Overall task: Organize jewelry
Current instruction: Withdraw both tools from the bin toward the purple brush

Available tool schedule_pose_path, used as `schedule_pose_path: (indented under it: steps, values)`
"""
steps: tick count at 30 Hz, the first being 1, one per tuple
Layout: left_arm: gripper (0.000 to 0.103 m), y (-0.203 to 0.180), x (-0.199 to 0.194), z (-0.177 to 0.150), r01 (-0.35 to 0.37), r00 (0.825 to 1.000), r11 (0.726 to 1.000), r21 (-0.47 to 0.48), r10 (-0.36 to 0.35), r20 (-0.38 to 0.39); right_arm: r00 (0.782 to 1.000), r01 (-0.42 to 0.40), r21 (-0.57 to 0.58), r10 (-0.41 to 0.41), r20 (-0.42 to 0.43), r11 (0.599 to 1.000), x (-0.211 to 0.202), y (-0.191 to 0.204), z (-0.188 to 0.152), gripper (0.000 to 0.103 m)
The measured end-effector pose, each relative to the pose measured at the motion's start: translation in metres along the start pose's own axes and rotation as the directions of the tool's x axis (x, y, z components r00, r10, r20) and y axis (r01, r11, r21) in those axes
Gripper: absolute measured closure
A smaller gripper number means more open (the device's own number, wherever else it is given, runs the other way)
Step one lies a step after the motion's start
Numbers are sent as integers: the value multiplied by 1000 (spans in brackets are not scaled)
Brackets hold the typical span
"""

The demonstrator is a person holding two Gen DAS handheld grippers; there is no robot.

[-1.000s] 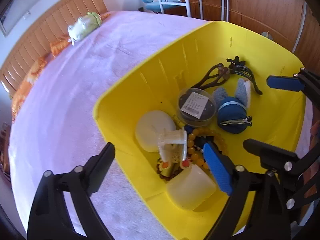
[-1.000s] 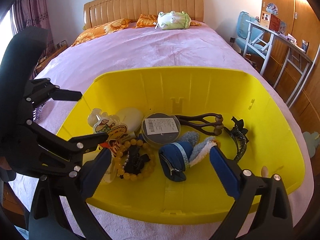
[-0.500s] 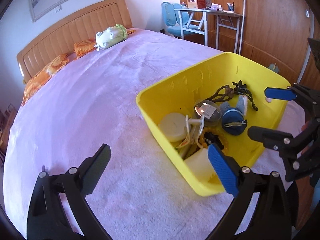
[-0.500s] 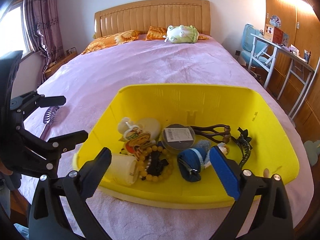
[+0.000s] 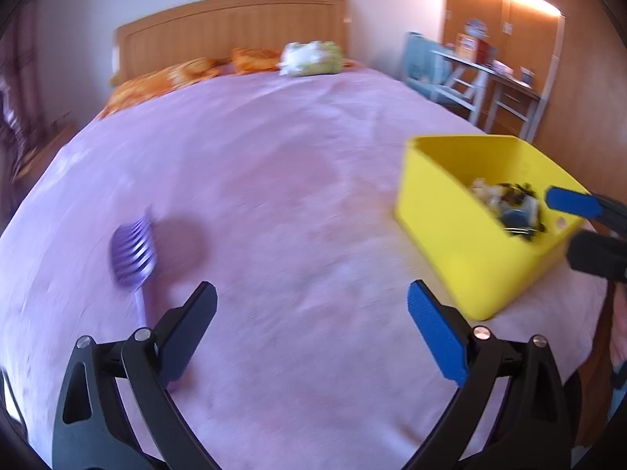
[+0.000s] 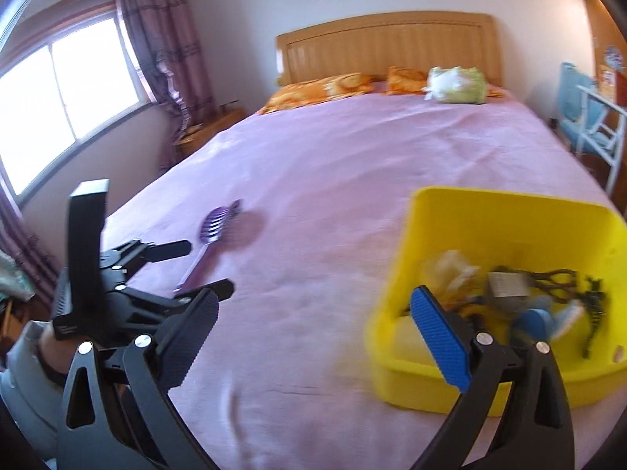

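A yellow plastic bin (image 5: 462, 235) (image 6: 395, 329) sits on the pink bedspread at the right and holds several accessories: beads, hair clips, a blue pouch, a round tin. A purple comb (image 5: 133, 254) (image 6: 213, 231) lies flat on the bedspread to the left, apart from the bin. My left gripper (image 5: 309, 313) hovers open over bare bedspread, with the comb just beyond its left finger. My right gripper (image 6: 313, 317) is open too, its blue pad in front of the bin's near left corner. The left gripper also shows at the left of the right wrist view (image 6: 196, 270), open beside the comb's handle.
The bed (image 6: 352, 149) has a wooden headboard (image 6: 388, 47), orange pillows (image 6: 325, 86) and a green plush toy (image 6: 456, 86) at the far end. A window with curtains (image 6: 70, 90) stands left. A white desk and blue chair (image 5: 450, 70) stand right.
Both grippers have swung left and pulled back from the bin. The bin slid to the right in both views. The purple comb came into sight ahead of the left gripper.
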State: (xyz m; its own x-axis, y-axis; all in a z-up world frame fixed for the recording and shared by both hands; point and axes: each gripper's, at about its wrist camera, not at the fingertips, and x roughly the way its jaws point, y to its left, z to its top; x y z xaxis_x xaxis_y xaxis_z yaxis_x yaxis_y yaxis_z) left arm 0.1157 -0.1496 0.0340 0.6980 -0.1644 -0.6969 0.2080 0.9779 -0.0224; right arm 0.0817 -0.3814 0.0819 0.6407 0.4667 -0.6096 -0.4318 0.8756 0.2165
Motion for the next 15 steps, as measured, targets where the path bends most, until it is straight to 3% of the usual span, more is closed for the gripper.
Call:
schedule_pose_path:
  steps: [5, 15]
  values:
    - [8, 71, -5, -26, -65, 998, 981, -182, 64, -8, 994, -44, -56, 38, -105, 997, 55, 53, 1, 4]
    - [8, 156, -19, -68, -89, 995, 942, -325, 101, 19, 976, -115, -43, 104, -192, 992, 162, 137, 12, 4]
